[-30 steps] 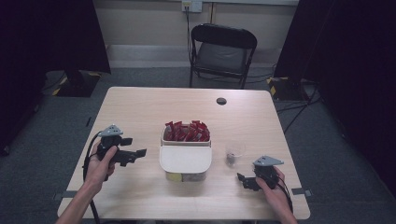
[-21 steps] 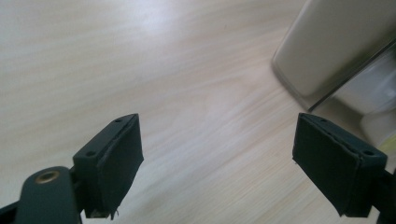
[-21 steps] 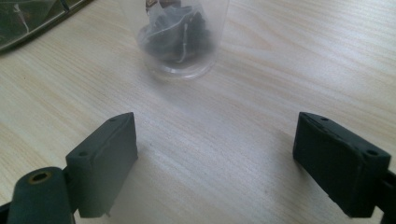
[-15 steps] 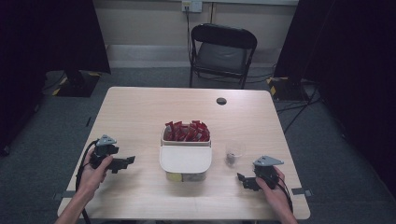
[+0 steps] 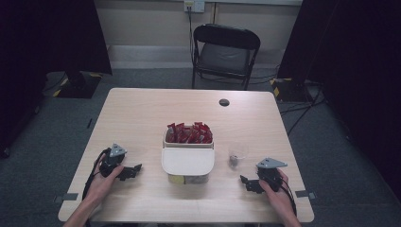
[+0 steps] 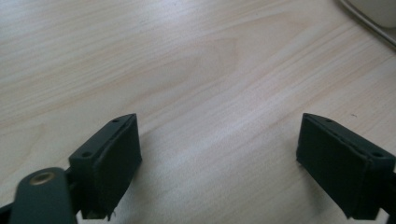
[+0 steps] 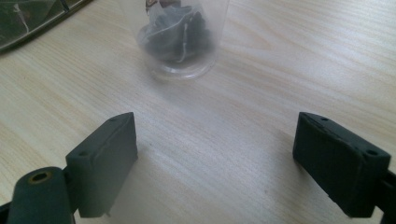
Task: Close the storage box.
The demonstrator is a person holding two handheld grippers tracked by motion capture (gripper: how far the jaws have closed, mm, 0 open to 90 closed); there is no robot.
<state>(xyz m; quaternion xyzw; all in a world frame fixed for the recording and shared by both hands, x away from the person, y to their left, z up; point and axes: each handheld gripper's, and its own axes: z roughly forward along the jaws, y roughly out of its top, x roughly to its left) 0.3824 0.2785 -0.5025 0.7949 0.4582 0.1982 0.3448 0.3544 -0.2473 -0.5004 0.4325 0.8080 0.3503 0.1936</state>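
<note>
The right gripper (image 5: 250,183), low at the lower right of the high view, has its jaws wide apart with nothing between them and faces a clear plastic cup (image 7: 177,35) holding what looks like a dark tea bag; the cup stands just ahead, in the upper middle of the right gripper view. Such a light, thin cup would probably tip or skid if one jaw touched it first, or buckle under a hard squeeze. The left gripper (image 5: 128,171), lower left, also rests with jaws spread and empty. At centre frame stands a white container (image 5: 187,161) half filled with red sachets (image 5: 189,134). The pale wood table (image 5: 142,113) is smooth; beyond it are a black folding chair (image 5: 226,52), grey carpet and dark curtains.
</note>
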